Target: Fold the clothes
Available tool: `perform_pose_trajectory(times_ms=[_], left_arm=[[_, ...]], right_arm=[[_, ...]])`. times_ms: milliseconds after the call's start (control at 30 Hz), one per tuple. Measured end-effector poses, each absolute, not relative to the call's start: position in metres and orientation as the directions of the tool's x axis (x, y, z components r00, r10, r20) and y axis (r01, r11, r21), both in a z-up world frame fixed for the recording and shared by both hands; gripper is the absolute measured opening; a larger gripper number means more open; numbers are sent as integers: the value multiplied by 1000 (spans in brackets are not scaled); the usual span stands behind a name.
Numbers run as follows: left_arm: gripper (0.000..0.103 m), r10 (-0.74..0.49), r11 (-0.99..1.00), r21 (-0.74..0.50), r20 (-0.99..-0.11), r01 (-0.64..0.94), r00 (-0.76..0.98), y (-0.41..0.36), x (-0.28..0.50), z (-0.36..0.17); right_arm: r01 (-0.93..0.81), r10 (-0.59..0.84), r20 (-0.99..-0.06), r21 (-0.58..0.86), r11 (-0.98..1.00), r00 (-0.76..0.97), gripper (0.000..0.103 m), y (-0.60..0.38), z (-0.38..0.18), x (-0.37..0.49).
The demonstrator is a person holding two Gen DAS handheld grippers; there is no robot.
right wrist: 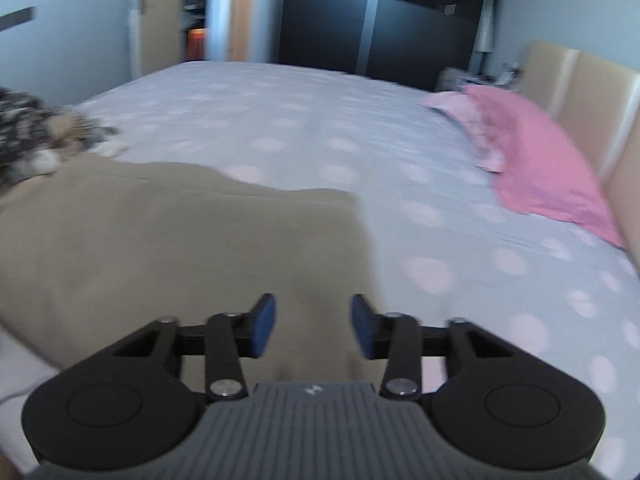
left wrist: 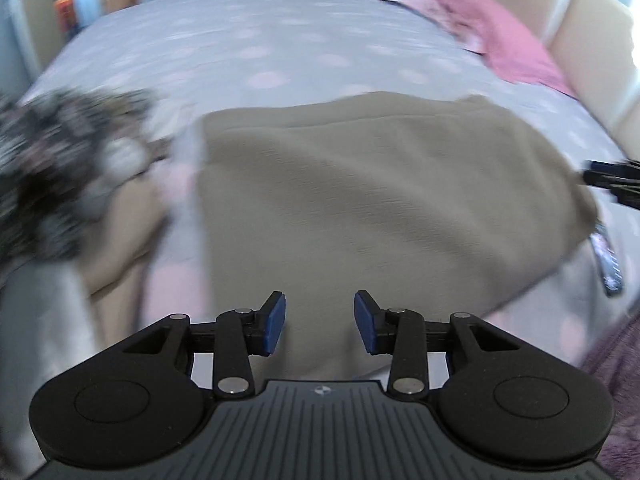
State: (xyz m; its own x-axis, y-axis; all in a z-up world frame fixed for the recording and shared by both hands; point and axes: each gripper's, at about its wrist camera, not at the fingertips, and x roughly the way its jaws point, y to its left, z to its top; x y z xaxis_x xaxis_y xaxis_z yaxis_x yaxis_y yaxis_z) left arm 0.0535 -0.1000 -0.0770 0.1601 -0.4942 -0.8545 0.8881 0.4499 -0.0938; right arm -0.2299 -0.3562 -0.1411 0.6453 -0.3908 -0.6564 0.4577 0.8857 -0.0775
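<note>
The left gripper (left wrist: 320,322) hovers with its jaws apart and nothing between them. The beige garment (left wrist: 380,184) lies flat on the dotted bedsheet (left wrist: 260,40), spreading ahead of these jaws. A patterned clothes pile (left wrist: 52,160) sits far to their left. The right gripper (right wrist: 313,326) is also released and empty, above the garment's right edge; a pink pillow (right wrist: 532,156) lies ahead to its right.
</note>
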Motion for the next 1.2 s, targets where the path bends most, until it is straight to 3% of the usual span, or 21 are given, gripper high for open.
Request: perform_pose_trajectory(times_ms=[133, 300, 467, 567, 767, 933, 1200], left_arm=[[33, -524, 351, -107, -846, 930, 100, -131, 33, -97], [28, -511, 399, -137, -855, 907, 95, -180, 45, -136], [20, -527, 482, -234, -847, 844, 66, -212, 86, -151], [11, -540, 495, -246, -838, 833, 73, -231, 106, -151], [4, -571, 508, -257, -815, 822, 99, -262, 141, -159], [4, -545, 556, -244, -829, 795, 126, -290, 160, -174], [4, -528, 573, -247, -840, 781, 122, -293, 168, -168]], right_arm=[[354, -296, -708, -70, 933, 641, 35, -338, -156, -196], [333, -265, -787, -81, 939, 557, 35, -333, -194, -159], [372, -303, -765, -90, 924, 569, 34, -357, -204, -119], [373, -318, -749, -103, 922, 581, 34, -371, -205, -92], [417, -316, -738, -52, 907, 596, 35, -408, -202, -40], [491, -271, -787, 46, 870, 555, 35, -441, -214, -7], [488, -324, -792, -37, 872, 518, 37, -438, -218, 14]])
